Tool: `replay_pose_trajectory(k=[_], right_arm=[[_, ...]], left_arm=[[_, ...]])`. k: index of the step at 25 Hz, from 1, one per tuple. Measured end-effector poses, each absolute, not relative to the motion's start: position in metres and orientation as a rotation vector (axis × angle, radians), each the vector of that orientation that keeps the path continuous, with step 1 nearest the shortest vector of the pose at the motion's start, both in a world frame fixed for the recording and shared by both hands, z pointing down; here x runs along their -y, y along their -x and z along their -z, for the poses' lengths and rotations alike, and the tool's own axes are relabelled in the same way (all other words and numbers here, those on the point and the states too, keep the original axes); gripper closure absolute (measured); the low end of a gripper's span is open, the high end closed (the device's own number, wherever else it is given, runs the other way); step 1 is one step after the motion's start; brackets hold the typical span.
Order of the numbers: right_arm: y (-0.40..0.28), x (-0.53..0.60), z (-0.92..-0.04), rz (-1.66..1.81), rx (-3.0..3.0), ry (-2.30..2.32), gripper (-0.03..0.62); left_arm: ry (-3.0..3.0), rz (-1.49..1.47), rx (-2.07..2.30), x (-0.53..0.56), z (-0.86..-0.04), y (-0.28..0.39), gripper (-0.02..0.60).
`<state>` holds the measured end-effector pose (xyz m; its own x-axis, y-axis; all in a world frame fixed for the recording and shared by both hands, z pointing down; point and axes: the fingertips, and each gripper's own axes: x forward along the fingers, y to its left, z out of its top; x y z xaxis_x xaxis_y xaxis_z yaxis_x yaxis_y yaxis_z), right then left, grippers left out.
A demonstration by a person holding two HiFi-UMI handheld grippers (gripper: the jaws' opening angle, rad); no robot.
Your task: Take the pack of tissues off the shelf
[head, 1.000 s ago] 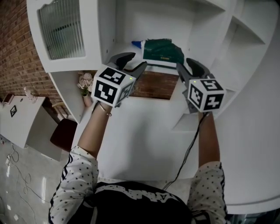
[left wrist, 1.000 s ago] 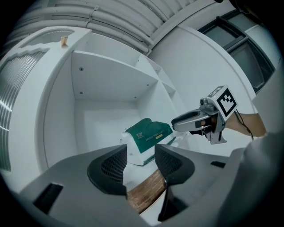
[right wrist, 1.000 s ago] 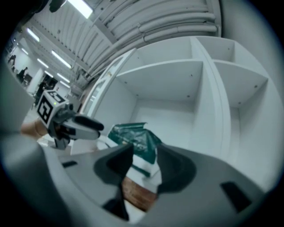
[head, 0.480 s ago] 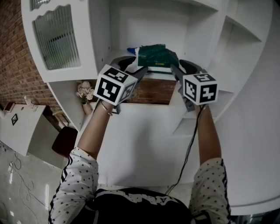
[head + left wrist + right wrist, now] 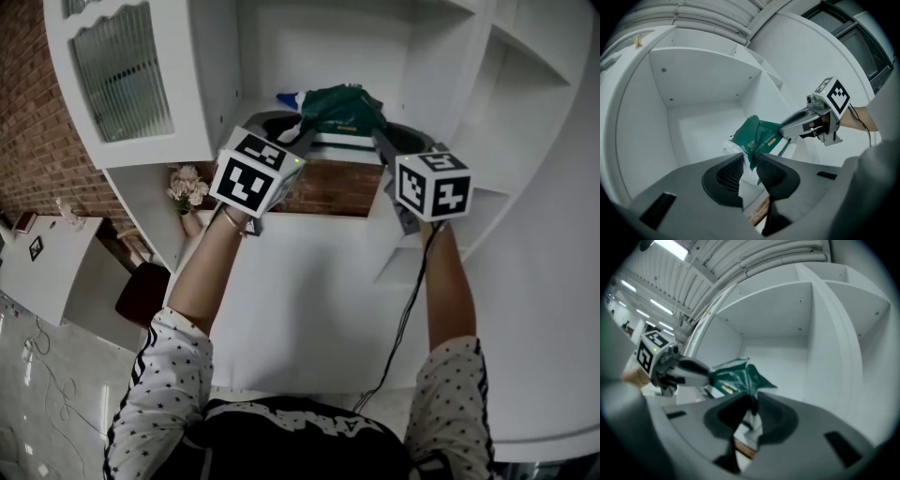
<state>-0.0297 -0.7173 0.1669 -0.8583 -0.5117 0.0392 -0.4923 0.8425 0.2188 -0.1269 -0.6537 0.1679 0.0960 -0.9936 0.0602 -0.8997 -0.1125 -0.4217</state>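
Note:
The pack of tissues [image 5: 342, 111] is green on top and white below, and lies at the front edge of a white shelf [image 5: 272, 105]. My left gripper [image 5: 302, 133] has just been closing and now pinches the pack's left end [image 5: 757, 136] between its pads. My right gripper [image 5: 382, 141] has likewise just been closing and grips the crumpled green wrapper [image 5: 736, 373] at the right end. Both grippers point level into the shelf niche. Each gripper view shows the other gripper holding the far end of the pack [image 5: 787, 132] [image 5: 708, 373].
The niche has white side walls and a back panel [image 5: 319, 47]. A cupboard door with ribbed glass [image 5: 122, 80] is at the left, with a brick wall [image 5: 28, 122] beyond it. Below are a bunch of flowers [image 5: 187, 187], a white table [image 5: 47, 272] and a red chair [image 5: 141, 291].
Both grippers moved in to the ends of the pack and their jaws closed on it. The green wrapper is now bunched up between them.

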Motion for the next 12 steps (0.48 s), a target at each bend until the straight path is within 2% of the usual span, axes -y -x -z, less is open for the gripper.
replay_pose_trajectory(k=[5,12], right_arm=[[0.029,0.713,-0.167,0.327,2.919,-0.807,0.524],[0.026,0.704,-0.156,0.361,2.917,-0.831,0.533]], left_arm=[[2.088,0.465,-1.884,0.650,-0.168,0.126,0.508],[2.061,0.444,-1.875,0.642,-0.156,0.123,0.517]])
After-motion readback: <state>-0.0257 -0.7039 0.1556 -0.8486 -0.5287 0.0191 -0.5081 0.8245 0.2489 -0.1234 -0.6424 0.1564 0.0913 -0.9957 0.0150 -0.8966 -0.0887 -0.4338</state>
